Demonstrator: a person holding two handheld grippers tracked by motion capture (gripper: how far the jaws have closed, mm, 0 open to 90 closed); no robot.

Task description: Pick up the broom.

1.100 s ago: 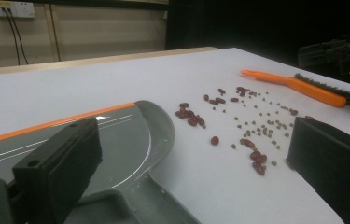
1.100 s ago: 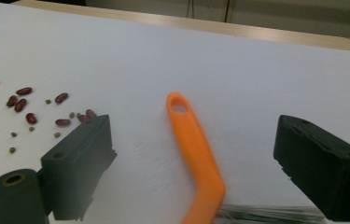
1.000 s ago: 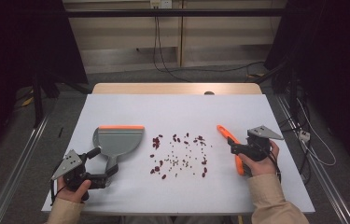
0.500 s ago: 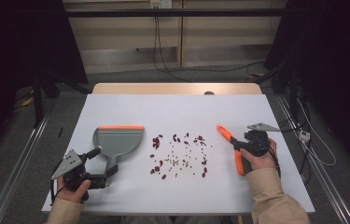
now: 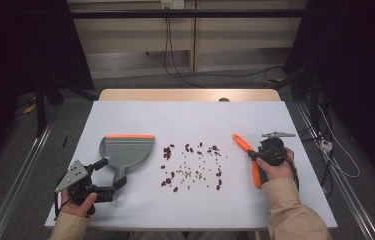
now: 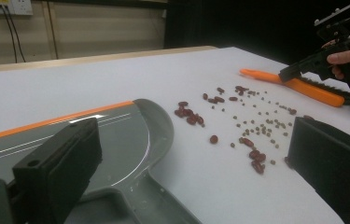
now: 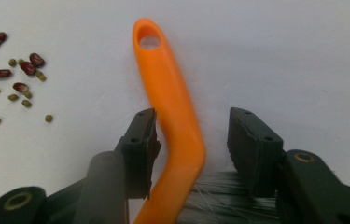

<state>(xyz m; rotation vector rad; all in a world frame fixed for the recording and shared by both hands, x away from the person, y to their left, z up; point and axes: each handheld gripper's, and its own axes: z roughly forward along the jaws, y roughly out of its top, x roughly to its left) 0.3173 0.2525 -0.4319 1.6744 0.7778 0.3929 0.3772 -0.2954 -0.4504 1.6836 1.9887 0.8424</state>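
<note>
Dark room edges and a pale wall with trailing cables are framing a white bench (image 5: 140,117) that is carrying everything in play. Lying near the bench's right side is an orange brush (image 5: 247,150), its handle pointing toward the far left and its bristle end toward the person. The right claw (image 5: 256,156) is straddling that brush: in the right gripper view the orange handle (image 7: 172,116) is sitting between the two black jaws, seemingly touching the left one, with a gap showing beside the right one. Those jaws have just been closing in on the handle, though they are not yet pressing it from both sides.

Red and green beans (image 5: 192,167) are lying scattered across the middle of the bench, between the brush and a grey dustpan (image 5: 125,152) with an orange lip. The dustpan is resting flat on the left, its handle pointing toward the near side. The left claw (image 5: 111,176) is standing released around that handle, its jaws wide apart on either side of it.
</note>
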